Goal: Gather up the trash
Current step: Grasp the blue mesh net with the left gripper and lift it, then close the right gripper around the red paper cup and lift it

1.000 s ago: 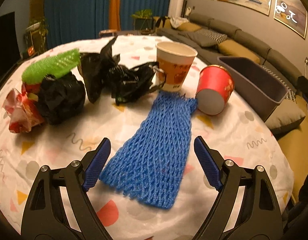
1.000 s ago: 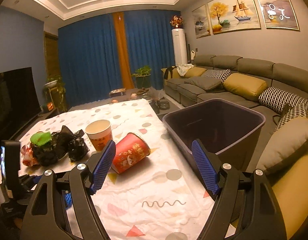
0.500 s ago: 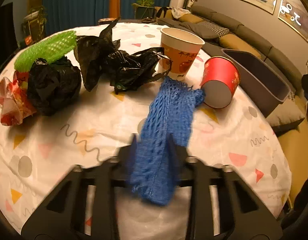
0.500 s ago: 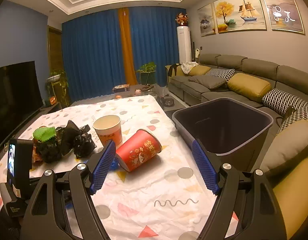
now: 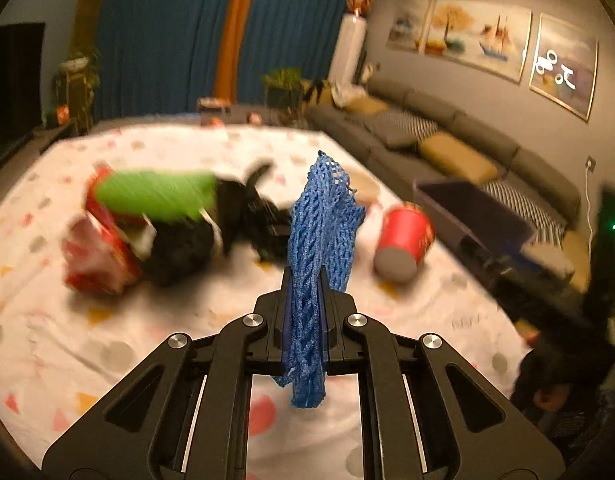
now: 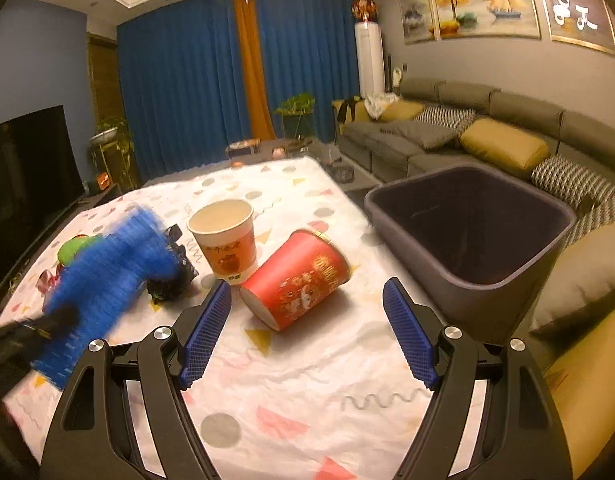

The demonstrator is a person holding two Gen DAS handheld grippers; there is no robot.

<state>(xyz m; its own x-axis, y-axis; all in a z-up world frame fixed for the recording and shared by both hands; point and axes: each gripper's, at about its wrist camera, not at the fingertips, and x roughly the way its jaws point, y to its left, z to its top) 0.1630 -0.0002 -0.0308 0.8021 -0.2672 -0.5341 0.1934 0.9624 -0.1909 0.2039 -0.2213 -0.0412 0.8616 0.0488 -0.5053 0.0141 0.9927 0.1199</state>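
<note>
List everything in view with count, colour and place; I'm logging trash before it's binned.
blue foam net sleeve: 1, blue, clamped in left gripper
red paper cup: 1, red, on its side mid-table
orange-printed paper cup: 1, upright behind red cup
black plastic bags: count unclear, table's left
green foam net: 1, atop the bags
red crumpled wrapper: 1, far left
grey plastic bin: 1, beside table
left gripper: shut
right gripper: open

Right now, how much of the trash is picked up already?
Hardly any: the grey bin looks empty. In hand is the blue foam net; the left gripper has just closed its jaws on it. The right gripper is open, in front of the tipped red cup. Left on the table: that cup, the upright paper cup, black bags, green net, red wrapper.
</note>
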